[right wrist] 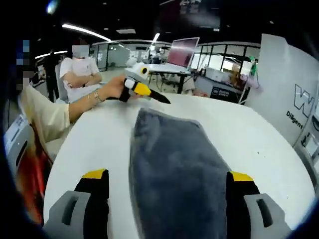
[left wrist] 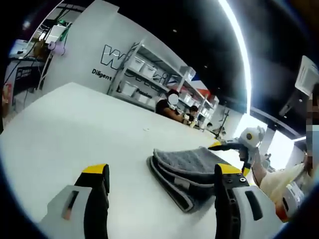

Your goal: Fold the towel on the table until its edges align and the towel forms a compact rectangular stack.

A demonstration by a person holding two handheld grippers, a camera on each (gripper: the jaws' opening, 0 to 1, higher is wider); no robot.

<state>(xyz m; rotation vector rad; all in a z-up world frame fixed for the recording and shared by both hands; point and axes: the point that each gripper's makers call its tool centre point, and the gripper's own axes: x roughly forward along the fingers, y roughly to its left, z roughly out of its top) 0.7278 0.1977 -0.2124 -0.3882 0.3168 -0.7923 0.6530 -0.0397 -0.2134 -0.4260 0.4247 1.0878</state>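
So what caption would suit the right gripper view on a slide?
Folded grey towel on the white table between the open right gripper.

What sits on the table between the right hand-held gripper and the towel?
Nothing visible. The grey towel lies folded on the white table, between the right hand-held gripper's open jaws.

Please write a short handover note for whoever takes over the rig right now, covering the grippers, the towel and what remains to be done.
Left gripper: open, holding nothing, above the table, aimed at the towel.
Right gripper: open, holding nothing, its jaws on either side of the towel's near end.
Grey towel: on the white table, already folded into a layered stack; layers show along its edge in the left gripper view.
Done: the folds, apparently.
Left: check that the edges line up and square any that do not; otherwise stop.
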